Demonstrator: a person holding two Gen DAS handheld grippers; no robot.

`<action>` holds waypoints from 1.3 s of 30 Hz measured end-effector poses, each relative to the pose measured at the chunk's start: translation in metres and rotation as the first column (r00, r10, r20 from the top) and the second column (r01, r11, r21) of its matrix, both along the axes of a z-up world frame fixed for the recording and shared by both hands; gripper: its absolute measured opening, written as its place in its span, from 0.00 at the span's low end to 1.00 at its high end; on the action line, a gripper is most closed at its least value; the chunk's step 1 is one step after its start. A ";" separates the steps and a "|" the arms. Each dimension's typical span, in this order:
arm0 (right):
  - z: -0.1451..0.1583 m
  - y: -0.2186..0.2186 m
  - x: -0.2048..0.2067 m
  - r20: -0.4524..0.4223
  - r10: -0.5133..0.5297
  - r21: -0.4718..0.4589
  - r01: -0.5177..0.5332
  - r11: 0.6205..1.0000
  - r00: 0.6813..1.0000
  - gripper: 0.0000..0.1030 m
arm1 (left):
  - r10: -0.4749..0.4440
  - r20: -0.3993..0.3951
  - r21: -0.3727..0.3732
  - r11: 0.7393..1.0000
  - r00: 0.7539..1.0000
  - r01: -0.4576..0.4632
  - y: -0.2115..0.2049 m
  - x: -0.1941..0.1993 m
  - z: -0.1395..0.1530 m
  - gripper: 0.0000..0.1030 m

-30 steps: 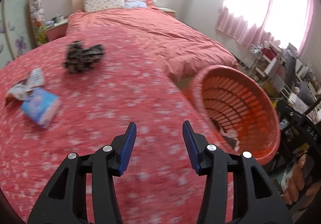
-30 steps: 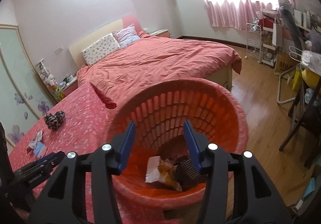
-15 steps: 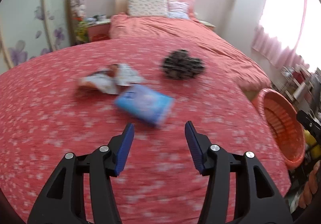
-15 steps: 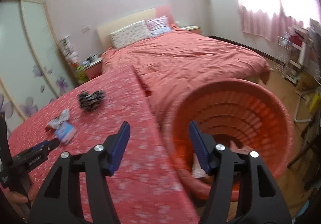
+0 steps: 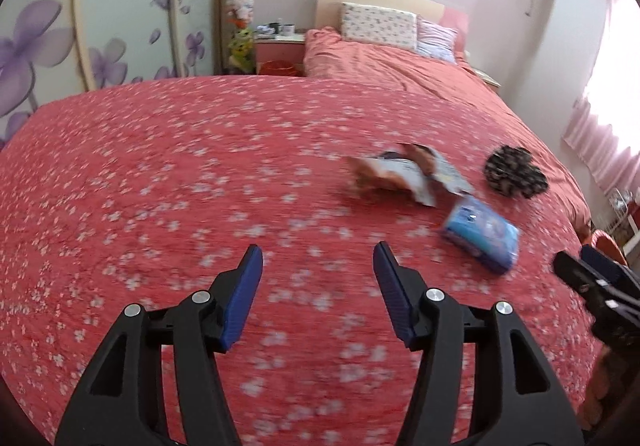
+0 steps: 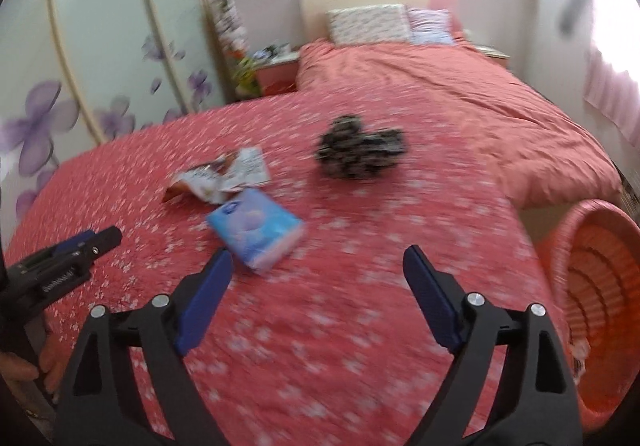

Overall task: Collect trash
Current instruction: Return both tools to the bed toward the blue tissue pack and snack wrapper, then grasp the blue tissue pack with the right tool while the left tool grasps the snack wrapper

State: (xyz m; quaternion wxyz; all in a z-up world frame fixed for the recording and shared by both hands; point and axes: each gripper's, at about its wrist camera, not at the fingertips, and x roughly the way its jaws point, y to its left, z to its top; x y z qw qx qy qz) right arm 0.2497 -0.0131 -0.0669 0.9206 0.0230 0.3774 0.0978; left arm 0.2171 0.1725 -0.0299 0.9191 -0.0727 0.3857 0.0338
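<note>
Right wrist view: motion-blurred wrapper, basket cut off, right gripper wide, empty, just opening.

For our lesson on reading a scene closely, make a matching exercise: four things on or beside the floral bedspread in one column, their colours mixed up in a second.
Things:
1. tissue pack
2. snack wrapper
3. crumpled bundle
4. basket

Colours:
a. orange
b. black and white speckled
c. light blue
d. white and brown

Pairs: 1-c, 2-d, 3-b, 4-a
</note>
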 end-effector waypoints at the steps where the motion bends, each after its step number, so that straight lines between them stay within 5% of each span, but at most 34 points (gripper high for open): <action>1: -0.003 0.012 0.008 -0.006 0.021 -0.027 -0.021 0.999 1.000 0.83 | 0.007 -0.002 -0.006 1.000 1.000 -0.007 0.005 0.001 -0.001 0.56; 7: -0.016 0.046 0.034 -0.028 0.069 -0.146 -0.072 0.987 0.997 0.85 | 0.022 -0.010 -0.028 0.999 1.000 -0.022 0.021 0.006 -0.004 0.57; 12: -0.021 0.052 0.047 -0.057 0.086 -0.152 -0.093 0.984 0.995 0.85 | 0.022 -0.015 -0.044 0.999 1.000 -0.023 0.024 0.009 -0.006 0.57; 16: -0.025 0.054 0.052 -0.087 0.111 -0.134 -0.122 0.983 0.990 0.70 | 0.018 -0.023 -0.049 0.999 1.000 -0.019 0.020 0.013 -0.007 0.57; 39: -0.034 -0.025 -0.007 -0.093 0.015 -0.099 -0.025 0.995 0.996 0.66 | -0.075 -0.076 -0.055 0.996 0.994 0.071 -0.036 0.091 -0.019 0.64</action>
